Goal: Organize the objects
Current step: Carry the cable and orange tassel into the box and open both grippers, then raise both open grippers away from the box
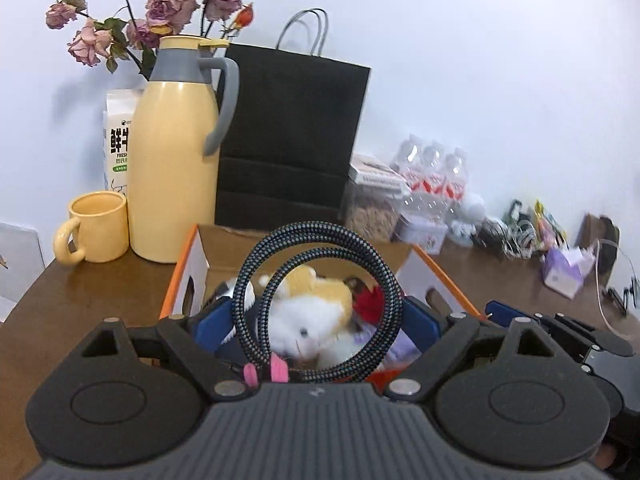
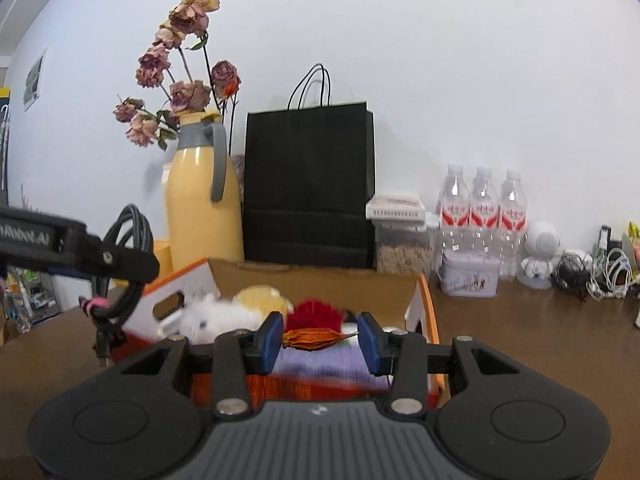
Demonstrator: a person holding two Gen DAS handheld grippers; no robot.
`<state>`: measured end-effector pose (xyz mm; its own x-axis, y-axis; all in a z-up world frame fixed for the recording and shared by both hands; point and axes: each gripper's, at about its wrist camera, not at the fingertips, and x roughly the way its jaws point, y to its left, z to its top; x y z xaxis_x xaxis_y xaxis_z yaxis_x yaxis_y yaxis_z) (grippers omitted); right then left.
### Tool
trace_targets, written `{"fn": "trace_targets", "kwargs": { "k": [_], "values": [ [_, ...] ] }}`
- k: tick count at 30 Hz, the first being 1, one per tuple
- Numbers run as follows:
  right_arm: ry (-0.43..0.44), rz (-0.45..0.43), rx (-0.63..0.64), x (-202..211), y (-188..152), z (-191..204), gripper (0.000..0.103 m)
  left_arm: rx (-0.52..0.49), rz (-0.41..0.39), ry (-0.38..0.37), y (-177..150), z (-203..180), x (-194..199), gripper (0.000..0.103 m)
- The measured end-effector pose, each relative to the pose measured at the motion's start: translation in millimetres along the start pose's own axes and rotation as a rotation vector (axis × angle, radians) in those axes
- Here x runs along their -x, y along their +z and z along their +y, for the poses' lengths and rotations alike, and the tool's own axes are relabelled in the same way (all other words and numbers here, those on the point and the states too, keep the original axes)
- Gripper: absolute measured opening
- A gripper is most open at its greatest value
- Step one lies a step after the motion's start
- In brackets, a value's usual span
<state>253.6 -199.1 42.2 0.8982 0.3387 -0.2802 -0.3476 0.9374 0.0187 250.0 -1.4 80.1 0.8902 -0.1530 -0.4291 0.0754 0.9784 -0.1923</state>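
Brown table [image 2: 520, 340] against a white wall carries an open cardboard box [image 2: 320, 280] near its middle. The left gripper [image 1: 316, 320] — jaws spread wide against the inside of a coiled braided cable [image 1: 320, 300] — hangs it over the box. The right gripper [image 2: 320, 340] pinches a dried orange pod [image 2: 316, 338]; the next move, I judge, is lowering and releasing both inside the box walls.

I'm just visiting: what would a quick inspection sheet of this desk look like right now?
Surface: brown table, crowded along the wall.
Job's things: cardboard box holding a plush toy; coiled cable; dried orange pod.
Clutter: yellow thermos, mug, black bag, water bottles.
Grippers: left gripper fingers shut on the coiled cable; right gripper shut on the pod.
Cables: tangle of white cords at the table's right end.
Surroundings: white wall.
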Motion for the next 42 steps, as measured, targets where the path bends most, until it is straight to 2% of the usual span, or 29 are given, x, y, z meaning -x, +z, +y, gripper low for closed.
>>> {"fn": "trace_targets", "kwargs": {
  "k": [4, 10, 15, 23, 26, 27, 29, 31, 32, 36, 42],
  "values": [
    [-0.008, -0.026, -0.003, -21, 20, 4, 0.04, 0.029, -0.026, 0.021, 14, 7, -15, 0.09],
    [-0.013, -0.007, -0.031, -57, 35, 3, 0.04, 0.076, -0.014, 0.062, 25, 16, -45, 0.09],
    [-0.006, 0.007, -0.051, -81, 36, -4, 0.04, 0.096, 0.0, 0.074, 32, 23, -72, 0.09],
    [0.001, 0.051, -0.069, -100, 26, -16, 0.04, 0.057, 0.025, 0.069, 26, 19, -95, 0.09],
    [-0.001, 0.06, -0.065, -100, 24, -16, 0.04, 0.063, 0.001, 0.069, 22, 19, -97, 0.094],
    [-0.002, 0.064, -0.06, -100, 23, -15, 0.04, 0.063, -0.01, 0.078, 20, 19, -97, 0.102],
    [-0.002, 0.073, -0.05, -100, 21, -13, 0.053, 0.05, -0.033, 0.087, 17, 19, -97, 0.103],
    [-0.004, 0.079, -0.049, -101, 19, -13, 0.096, 0.039, -0.037, 0.095, 15, 16, -99, 0.103],
    [-0.009, 0.074, -0.052, -100, 18, -13, 0.103, 0.032, -0.036, 0.101, 15, 15, -100, 0.103],
    [-0.018, 0.081, -0.062, -101, 17, -15, 0.103, 0.004, -0.037, 0.13, 12, 11, -102, 0.103],
    [-0.023, 0.08, -0.068, -101, 18, -17, 0.103, 0.003, -0.052, 0.132, 12, 11, -100, 0.103]
  ]
}}
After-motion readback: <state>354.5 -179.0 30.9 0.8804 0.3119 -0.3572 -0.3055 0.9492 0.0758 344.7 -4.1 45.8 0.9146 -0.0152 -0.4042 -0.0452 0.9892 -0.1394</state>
